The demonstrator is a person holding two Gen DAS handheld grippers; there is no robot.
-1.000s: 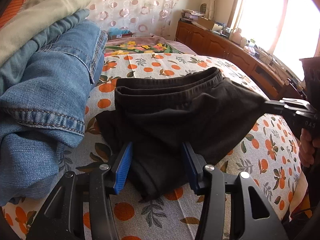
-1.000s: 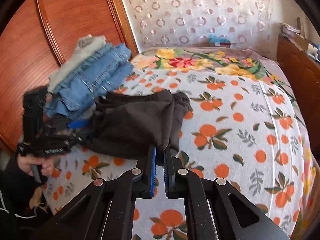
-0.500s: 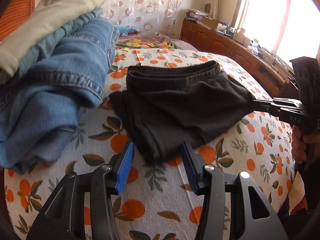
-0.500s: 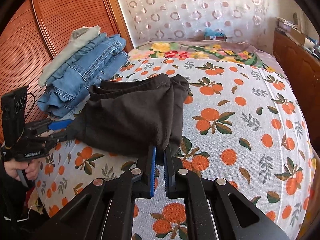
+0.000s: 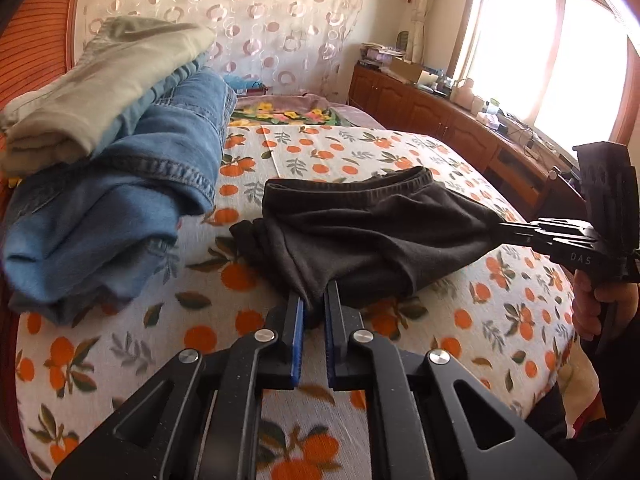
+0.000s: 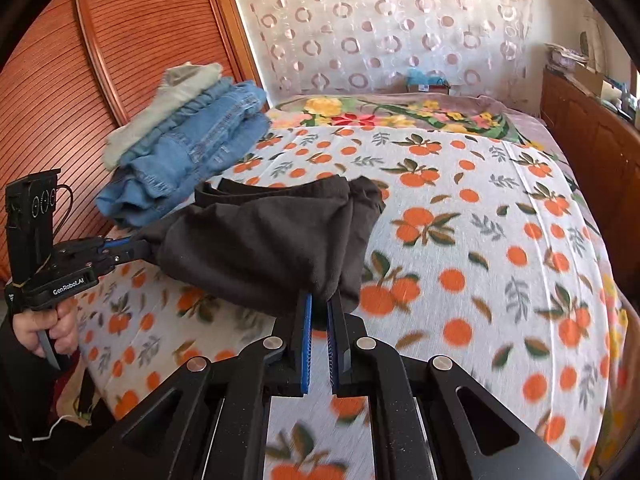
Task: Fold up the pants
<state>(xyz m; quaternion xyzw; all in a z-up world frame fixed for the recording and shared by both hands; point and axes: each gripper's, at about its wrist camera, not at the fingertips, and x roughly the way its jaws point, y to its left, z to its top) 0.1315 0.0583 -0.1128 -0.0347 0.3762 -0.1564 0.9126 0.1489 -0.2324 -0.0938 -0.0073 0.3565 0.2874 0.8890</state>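
Folded black pants [image 5: 372, 232] lie on the orange-print bedspread [image 5: 120, 352], with the near edge raised. My left gripper [image 5: 314, 304] is shut on the pants' near left corner. My right gripper [image 6: 320, 304] is shut on the near right corner. In the right wrist view the pants [image 6: 264, 236] stretch between both grippers, and the left gripper [image 6: 136, 246] shows at the left. The right gripper [image 5: 504, 230] shows at the right of the left wrist view.
A stack of folded blue jeans [image 5: 120, 200] with beige pants [image 5: 108, 80] on top sits left of the black pants, against a wooden headboard [image 6: 120, 60]. A wooden cabinet [image 5: 440, 120] runs along the bed's right side under the window.
My left gripper has closed on the near left corner of the pants. Both grippers have lifted the near edge and drawn it toward the front of the bed.
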